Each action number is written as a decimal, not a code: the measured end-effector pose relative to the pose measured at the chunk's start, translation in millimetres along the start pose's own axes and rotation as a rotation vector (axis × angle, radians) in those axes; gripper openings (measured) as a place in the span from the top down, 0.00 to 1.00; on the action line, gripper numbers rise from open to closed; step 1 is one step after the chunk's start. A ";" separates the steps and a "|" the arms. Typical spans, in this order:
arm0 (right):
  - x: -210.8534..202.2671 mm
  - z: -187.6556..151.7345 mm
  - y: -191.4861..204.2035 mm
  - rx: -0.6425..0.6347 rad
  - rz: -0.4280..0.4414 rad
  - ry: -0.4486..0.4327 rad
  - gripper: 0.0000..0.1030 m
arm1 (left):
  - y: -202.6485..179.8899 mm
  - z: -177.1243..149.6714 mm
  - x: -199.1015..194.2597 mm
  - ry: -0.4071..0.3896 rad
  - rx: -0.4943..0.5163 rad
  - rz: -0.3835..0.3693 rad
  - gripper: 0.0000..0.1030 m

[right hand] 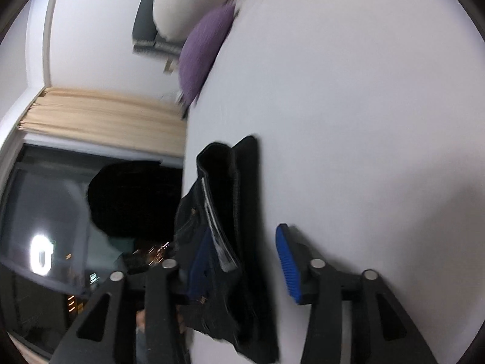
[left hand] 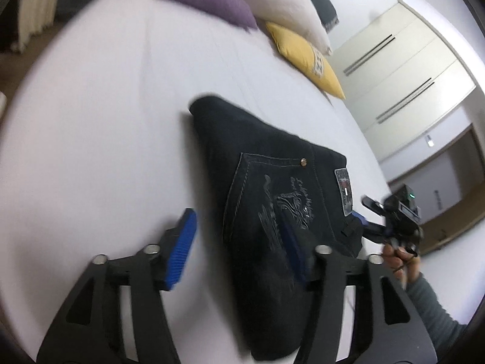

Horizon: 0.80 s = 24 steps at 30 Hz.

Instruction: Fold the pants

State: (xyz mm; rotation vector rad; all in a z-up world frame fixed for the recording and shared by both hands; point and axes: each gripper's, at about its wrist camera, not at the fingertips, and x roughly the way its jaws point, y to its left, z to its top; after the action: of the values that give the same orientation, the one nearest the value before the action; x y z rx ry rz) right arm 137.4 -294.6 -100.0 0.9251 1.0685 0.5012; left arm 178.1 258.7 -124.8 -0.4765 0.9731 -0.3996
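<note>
— Where are the pants (left hand: 272, 200) now?
— Folded into a thick bundle on the bed (left hand: 106, 121), back pocket up. Left gripper (left hand: 236, 242) is spread wide over it; right gripper (right hand: 242, 261) is spread too, straddling the waistband edge.
— Then press flat, square the layers.

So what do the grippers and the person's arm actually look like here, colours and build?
Both grippers, left gripper and right gripper, have black angular frames with cut-outs, silver round pivot bolts and ribbed blue finger pads. The left wrist view shows the right hand with a grey knit sleeve, and a green light on that gripper's black camera block.
</note>
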 end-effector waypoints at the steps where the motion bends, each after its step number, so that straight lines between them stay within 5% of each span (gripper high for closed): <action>1: -11.9 -8.6 6.3 -0.027 -0.035 -0.025 0.50 | -11.4 -3.9 -11.4 -0.032 0.037 0.036 0.32; 3: -33.8 -29.4 27.1 -0.104 -0.101 -0.079 0.49 | -39.1 -17.6 -45.4 -0.132 0.135 0.149 0.10; 5: -55.0 -52.6 54.5 -0.185 -0.138 -0.143 0.43 | -75.3 -33.6 -84.6 -0.259 0.248 0.259 0.03; 10: -109.9 -115.5 146.8 -0.401 -0.236 -0.367 0.17 | -171.6 -78.9 -175.1 -0.585 0.387 0.468 0.00; 14: -170.4 -173.5 223.5 -0.595 -0.283 -0.647 0.00 | -222.6 -104.2 -245.7 -0.824 0.434 0.619 0.00; 24: -254.1 -270.1 334.5 -0.795 -0.274 -1.074 0.00 | -294.6 -124.1 -334.1 -0.871 0.480 0.549 0.00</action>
State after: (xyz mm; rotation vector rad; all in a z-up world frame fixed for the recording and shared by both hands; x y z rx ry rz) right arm -189.1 -195.1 264.5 0.2189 -0.0333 0.1082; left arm -129.2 164.7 207.7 0.0846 0.1155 0.0936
